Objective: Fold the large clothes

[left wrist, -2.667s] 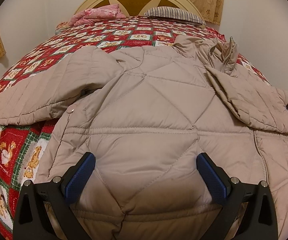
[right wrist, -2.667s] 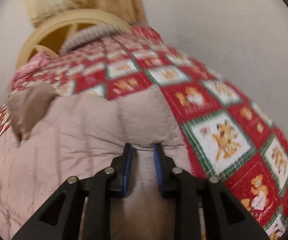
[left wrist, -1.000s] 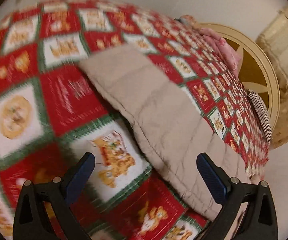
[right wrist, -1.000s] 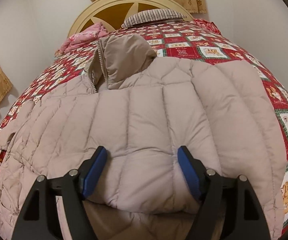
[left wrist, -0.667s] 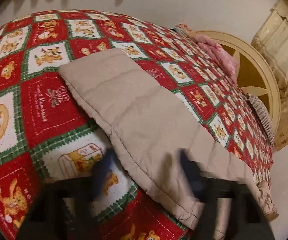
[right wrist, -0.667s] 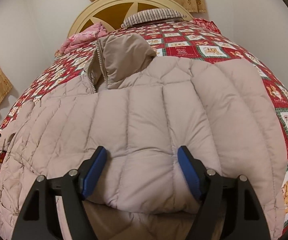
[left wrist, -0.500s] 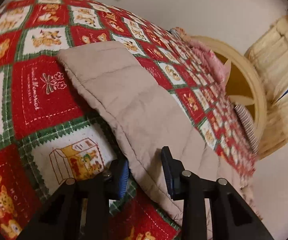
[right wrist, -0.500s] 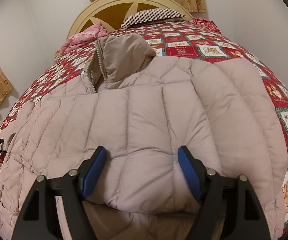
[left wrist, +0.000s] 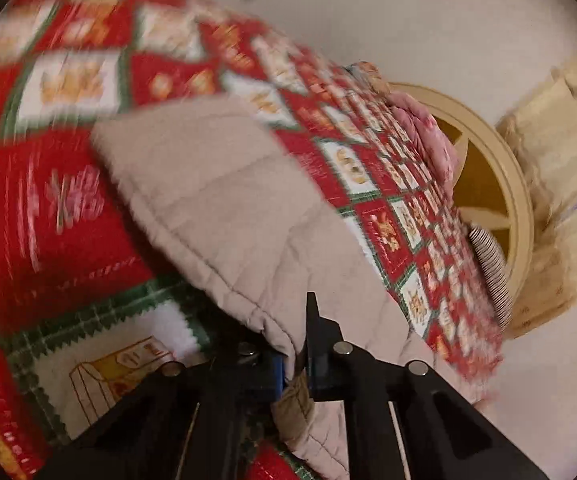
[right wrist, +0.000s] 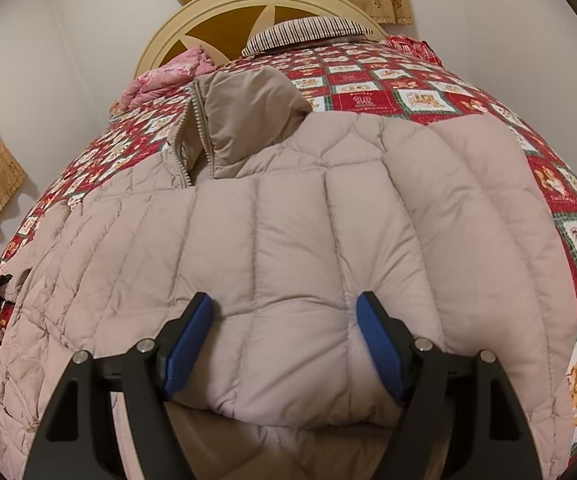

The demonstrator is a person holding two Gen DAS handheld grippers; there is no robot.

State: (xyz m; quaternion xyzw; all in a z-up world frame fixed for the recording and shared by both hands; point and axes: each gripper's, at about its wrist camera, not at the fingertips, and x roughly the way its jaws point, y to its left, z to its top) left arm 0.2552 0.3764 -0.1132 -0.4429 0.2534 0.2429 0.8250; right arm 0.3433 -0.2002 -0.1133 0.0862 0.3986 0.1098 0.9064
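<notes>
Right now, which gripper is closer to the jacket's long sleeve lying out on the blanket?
Left. The left gripper is shut on the edge of the sleeve. The right gripper is open over the folded body of the jacket, away from that sleeve.

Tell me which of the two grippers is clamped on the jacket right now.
The left gripper: its pads are shut on the edge of the jacket's sleeve. The right gripper stands open over the jacket's body, gripping nothing.
</notes>
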